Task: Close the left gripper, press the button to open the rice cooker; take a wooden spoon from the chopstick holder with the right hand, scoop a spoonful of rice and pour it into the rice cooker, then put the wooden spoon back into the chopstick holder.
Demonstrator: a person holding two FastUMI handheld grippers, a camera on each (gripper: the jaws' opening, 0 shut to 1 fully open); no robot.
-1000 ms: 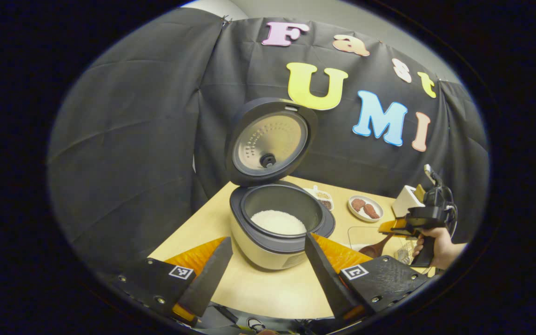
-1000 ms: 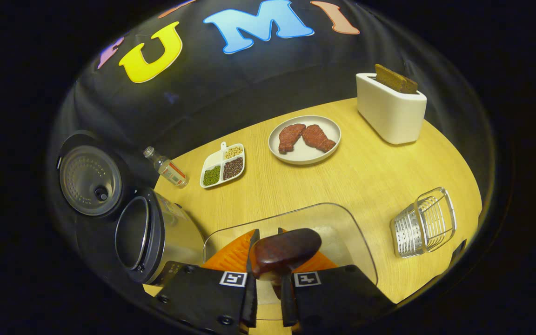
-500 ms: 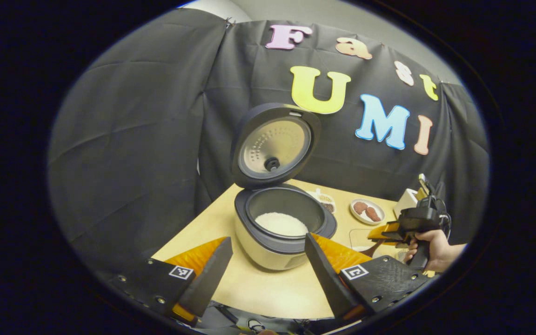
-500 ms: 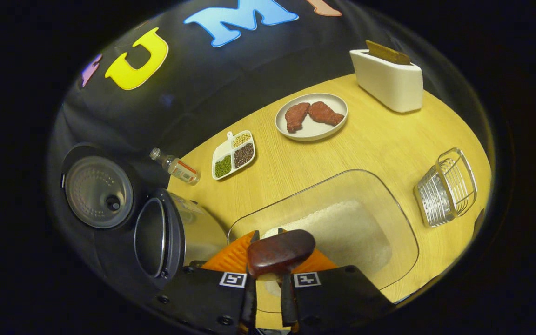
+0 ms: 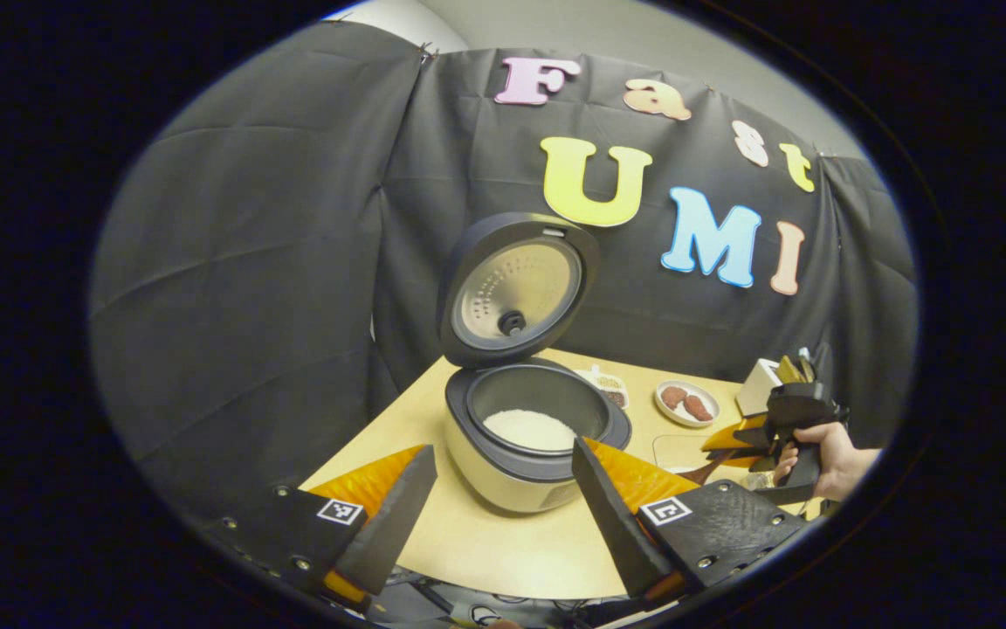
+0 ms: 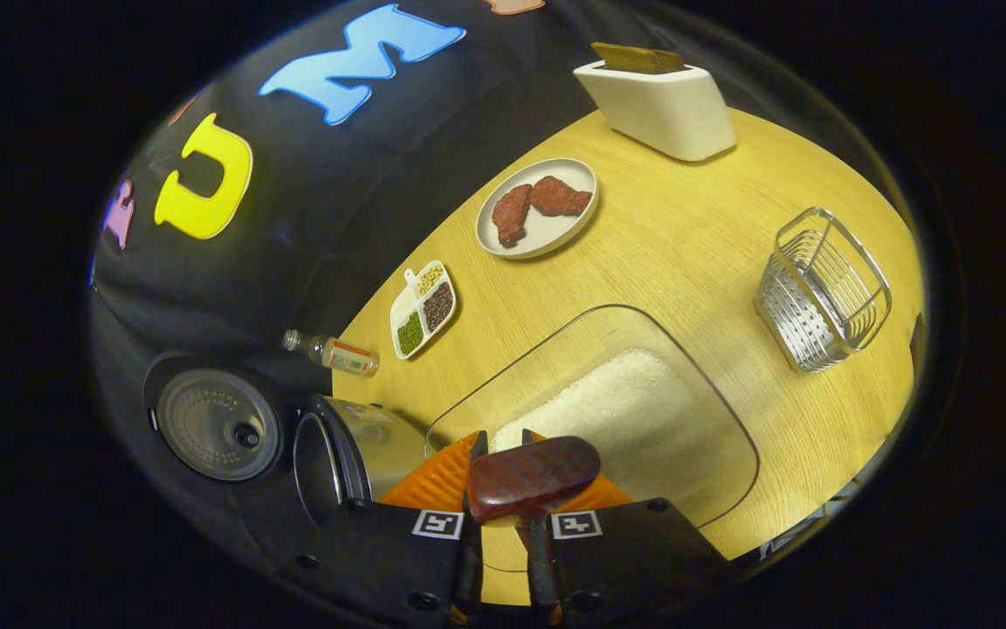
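1. The rice cooker (image 5: 527,445) stands on the wooden table (image 5: 477,542) with its lid (image 5: 516,288) raised upright at the back; white rice lies in the bottom of the inner pot.

2. The left gripper (image 5: 503,502) hangs in front of the cooker, apart from it, its two fingers spread wide with nothing between them.

3. In the left gripper view, a hand (image 5: 826,454) at the far right holds the right gripper (image 5: 730,445) above the table, beyond the cooker.

4. The right gripper (image 6: 499,533) grips the wooden spoon (image 6: 531,479) — both fingers are drawn in close on its handle, and the dark bowl of the spoon rises just ahead of the fingertips.

5. In the right gripper view the spoon sits over the near end of a clear glass dish (image 6: 695,384) that holds a bed of white rice (image 6: 625,411); whether the spoon touches the rice cannot be told.

6. The wire chopstick holder (image 6: 822,288) stands on the table to the right of the dish, apart from it.

7. Farther back sit a plate of meat (image 6: 538,208), a white toaster (image 6: 656,103), a divided dish of beans (image 6: 423,307) and — lying on its side near the cooker — a small bottle (image 6: 335,353).
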